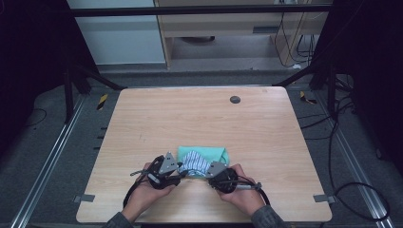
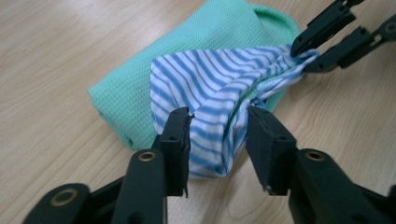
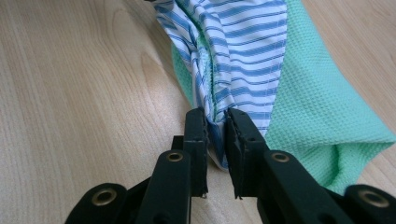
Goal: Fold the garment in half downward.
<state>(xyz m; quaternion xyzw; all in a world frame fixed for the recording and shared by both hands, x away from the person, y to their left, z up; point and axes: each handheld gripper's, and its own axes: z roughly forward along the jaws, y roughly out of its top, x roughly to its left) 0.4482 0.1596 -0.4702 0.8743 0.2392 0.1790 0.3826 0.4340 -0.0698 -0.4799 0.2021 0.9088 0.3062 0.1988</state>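
Straddling the bunched near end of the striped cloth (image 2: 210,98), your left gripper (image 2: 218,122) stands with its jaws spread wide and not closed on it. The green cloth (image 2: 140,88) lies under and beyond. Your right gripper (image 3: 215,122) pinches the stripes' opposite corner.

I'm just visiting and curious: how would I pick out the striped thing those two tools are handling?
On the light wooden table, look near the front edge, between the person's two hands. A blue-and-white striped cloth lies bunched on a folded mint-green waffle-textured cloth. Only the striped one has stripes, and the right gripper pinches one end.
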